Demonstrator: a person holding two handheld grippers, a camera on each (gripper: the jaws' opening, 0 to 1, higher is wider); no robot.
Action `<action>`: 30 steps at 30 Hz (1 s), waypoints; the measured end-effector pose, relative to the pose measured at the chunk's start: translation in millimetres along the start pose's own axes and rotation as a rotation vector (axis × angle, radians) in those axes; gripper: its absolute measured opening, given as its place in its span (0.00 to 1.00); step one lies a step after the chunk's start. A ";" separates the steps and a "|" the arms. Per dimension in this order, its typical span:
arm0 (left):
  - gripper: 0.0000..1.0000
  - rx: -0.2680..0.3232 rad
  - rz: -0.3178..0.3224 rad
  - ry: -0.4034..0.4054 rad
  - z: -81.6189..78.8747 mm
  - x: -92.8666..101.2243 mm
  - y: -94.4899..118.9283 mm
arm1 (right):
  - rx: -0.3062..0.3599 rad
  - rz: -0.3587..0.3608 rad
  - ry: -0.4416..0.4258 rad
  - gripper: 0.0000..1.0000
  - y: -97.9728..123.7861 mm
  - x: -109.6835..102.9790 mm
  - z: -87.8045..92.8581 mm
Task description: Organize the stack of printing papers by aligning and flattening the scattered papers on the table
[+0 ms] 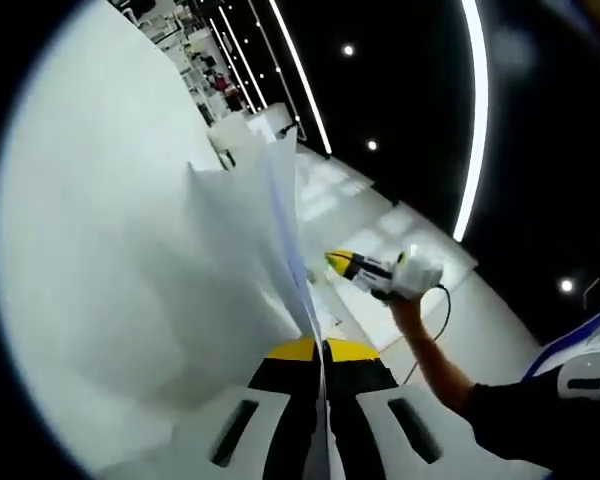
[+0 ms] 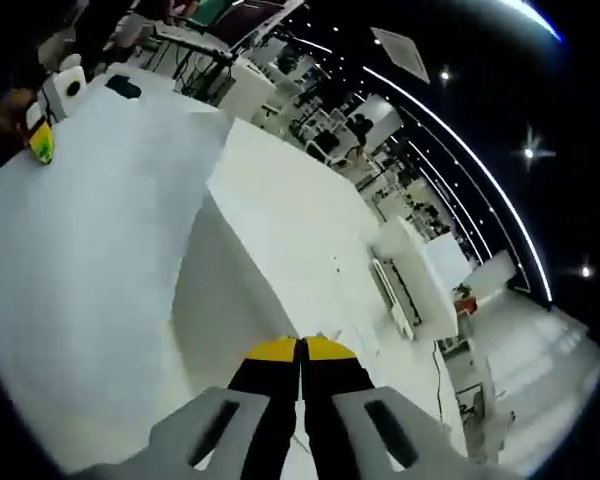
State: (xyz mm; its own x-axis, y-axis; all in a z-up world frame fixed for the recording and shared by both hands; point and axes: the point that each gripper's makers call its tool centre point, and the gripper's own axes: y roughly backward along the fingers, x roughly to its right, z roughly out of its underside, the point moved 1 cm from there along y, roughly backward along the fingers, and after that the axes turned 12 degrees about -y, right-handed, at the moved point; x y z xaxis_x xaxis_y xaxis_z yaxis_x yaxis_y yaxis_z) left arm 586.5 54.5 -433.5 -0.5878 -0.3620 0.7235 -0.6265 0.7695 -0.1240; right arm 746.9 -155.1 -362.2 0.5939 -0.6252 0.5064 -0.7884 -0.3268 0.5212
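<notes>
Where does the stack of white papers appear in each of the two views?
Left gripper view: the papers fill the left and centre, edges pinched in the left tool.
Right gripper view: the papers rise from the right tool at bottom centre, spreading left.
Shared landmark: the white table.

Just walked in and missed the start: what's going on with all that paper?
A person is handling printing paper with two hand-held grippers. The left gripper is shut on the edge of a lifted bunch of sheets. The right gripper is shut on sheets too. The sheets are still fanned and uneven, not squared up.
</notes>
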 end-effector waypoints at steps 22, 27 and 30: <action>0.06 -0.004 0.002 -0.004 0.7 0.5 0.3 | 0.079 -0.334 -0.549 0.00 81.6 -6.4 -102.9; 0.06 -0.002 0.003 0.003 1.9 3.2 -0.4 | 0.050 -0.482 -0.684 0.00 106.4 -18.9 -117.8; 0.06 -0.003 0.004 0.003 2.5 3.9 -0.7 | 0.002 -0.566 -0.759 0.00 123.9 -23.8 -120.3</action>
State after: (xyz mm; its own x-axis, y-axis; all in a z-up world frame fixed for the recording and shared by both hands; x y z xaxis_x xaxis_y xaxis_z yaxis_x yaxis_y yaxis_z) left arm 583.4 51.3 -432.3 -0.5885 -0.3576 0.7251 -0.6230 0.7722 -0.1248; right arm 654.3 -95.4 -227.0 0.6260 -0.6671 -0.4038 -0.4156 -0.7236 0.5511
